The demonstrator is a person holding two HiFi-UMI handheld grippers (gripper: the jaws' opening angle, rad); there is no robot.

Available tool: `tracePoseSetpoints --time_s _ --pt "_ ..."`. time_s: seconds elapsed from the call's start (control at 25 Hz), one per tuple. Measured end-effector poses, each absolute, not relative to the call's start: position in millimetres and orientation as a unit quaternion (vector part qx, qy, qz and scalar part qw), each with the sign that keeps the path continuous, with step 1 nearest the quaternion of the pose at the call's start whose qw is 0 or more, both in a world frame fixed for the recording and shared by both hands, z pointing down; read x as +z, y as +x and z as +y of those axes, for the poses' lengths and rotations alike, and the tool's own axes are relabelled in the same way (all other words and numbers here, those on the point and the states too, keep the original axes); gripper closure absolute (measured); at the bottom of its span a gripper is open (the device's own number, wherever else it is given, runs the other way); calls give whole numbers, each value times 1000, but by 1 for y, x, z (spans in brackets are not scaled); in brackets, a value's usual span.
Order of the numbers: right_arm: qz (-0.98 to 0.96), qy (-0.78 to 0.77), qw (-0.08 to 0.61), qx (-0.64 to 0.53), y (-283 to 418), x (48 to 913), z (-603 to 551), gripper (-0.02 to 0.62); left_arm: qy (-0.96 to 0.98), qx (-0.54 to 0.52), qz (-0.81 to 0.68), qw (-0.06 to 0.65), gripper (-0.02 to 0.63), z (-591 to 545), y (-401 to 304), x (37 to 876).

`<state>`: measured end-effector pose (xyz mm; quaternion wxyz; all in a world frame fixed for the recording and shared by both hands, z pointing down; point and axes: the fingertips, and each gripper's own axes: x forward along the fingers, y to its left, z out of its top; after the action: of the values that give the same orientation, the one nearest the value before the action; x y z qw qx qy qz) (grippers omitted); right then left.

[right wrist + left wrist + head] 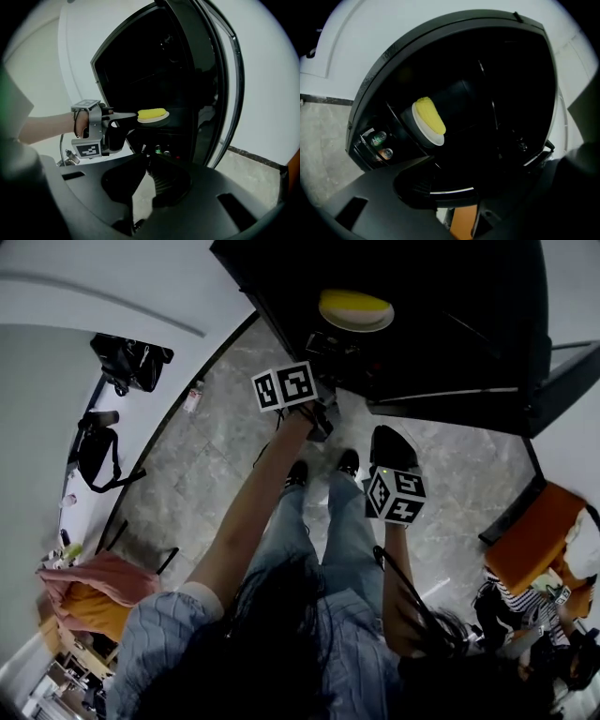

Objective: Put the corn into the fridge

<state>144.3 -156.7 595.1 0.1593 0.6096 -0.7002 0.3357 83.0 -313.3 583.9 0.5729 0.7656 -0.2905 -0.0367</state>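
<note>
Corn sits inside fridge ahead of left gripper, jaws apart, empty. Right gripper pinched closed, empty. Placing looks done; withdraw straight.

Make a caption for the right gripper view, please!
Corn on a plate in the open fridge, with the left gripper close beside the plate.

corn 1 | plate 1 | fridge 1 | cans 2 | tools 2

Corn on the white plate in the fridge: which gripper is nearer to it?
Left. The left gripper reaches into the fridge, tips at the plate edge beside the corn. The right gripper hangs outside the fridge, over the floor.
</note>
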Motion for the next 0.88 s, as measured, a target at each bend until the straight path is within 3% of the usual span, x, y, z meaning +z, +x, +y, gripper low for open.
tracePoseSetpoints --time_s 0.88 --pt "-736 599 145 279 56 470 -111 558 856 1 -266 443 466 -180 -15 455"
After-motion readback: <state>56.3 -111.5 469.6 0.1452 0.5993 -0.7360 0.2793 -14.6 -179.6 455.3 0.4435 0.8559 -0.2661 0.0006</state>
